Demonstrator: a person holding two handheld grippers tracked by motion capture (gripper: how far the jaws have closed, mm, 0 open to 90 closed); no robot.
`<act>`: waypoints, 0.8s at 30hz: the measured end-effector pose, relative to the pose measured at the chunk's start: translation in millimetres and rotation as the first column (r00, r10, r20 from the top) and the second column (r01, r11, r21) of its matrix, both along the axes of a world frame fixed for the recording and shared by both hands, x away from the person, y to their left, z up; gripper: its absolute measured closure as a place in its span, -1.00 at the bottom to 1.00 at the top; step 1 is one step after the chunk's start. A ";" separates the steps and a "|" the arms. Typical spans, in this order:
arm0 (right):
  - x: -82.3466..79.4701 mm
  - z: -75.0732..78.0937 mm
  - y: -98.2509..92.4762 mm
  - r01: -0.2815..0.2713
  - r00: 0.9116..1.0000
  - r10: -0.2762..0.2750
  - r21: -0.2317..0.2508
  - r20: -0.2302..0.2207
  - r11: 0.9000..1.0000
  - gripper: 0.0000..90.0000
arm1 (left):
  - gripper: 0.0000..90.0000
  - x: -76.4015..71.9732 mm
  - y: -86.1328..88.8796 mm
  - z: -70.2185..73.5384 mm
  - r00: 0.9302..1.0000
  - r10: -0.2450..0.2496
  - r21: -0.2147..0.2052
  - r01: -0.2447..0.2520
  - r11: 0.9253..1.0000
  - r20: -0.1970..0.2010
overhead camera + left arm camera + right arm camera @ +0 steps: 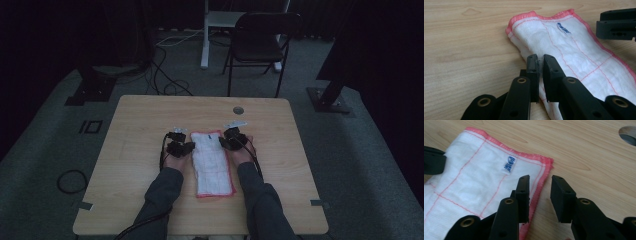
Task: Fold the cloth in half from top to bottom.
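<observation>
A white cloth (pixel 212 162) with a pink hem and thin red grid lines lies folded into a long strip at the middle of the wooden table (pixel 145 125). My left gripper (pixel 181 145) rests at the strip's far left edge. In the left gripper view its jaws (pixel 539 58) stand a narrow slit apart over the cloth's (pixel 564 45) edge. My right gripper (pixel 231 137) sits at the far right edge. Its jaws (pixel 540 181) are clearly apart and straddle the pink hem of the cloth (pixel 474 177). A small blue-printed label (pixel 509 165) lies near that corner.
A round cable hole (pixel 238 110) is set in the table beyond the cloth. A black folding chair (pixel 260 42) and a white desk leg stand past the far edge. Cables (pixel 72 181) lie on the carpet at the left.
</observation>
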State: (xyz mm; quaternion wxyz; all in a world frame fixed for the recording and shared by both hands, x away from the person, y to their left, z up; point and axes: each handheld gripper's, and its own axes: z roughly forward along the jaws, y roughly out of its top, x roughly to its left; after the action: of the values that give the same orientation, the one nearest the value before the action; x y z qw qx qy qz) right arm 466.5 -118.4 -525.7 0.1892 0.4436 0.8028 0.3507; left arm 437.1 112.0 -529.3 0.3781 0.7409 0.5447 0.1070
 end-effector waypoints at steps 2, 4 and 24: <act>1.2 0.4 2.1 0.000 1.000 0.000 -0.001 0.001 1.000 0.44 | 0.84 2.0 0.4 0.1 1.000 -0.004 0.005 0.004 1.000 -0.002; 3.6 0.8 4.7 0.005 1.000 -0.005 0.004 -0.001 1.000 0.39 | 0.83 3.1 0.5 0.0 1.000 -0.002 0.003 0.002 1.000 -0.004; 25.0 -8.0 19.4 0.095 0.991 -0.096 -0.012 -0.091 0.995 0.20 | 0.48 8.5 3.1 -5.6 0.999 0.027 -0.020 -0.028 0.999 -0.037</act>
State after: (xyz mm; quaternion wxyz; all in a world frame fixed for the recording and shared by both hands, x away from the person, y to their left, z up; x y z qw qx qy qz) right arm 491.5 -99.0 -533.7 0.1705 0.4963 0.7899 0.3174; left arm 445.6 115.1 -534.9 0.3741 0.7312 0.5629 0.0929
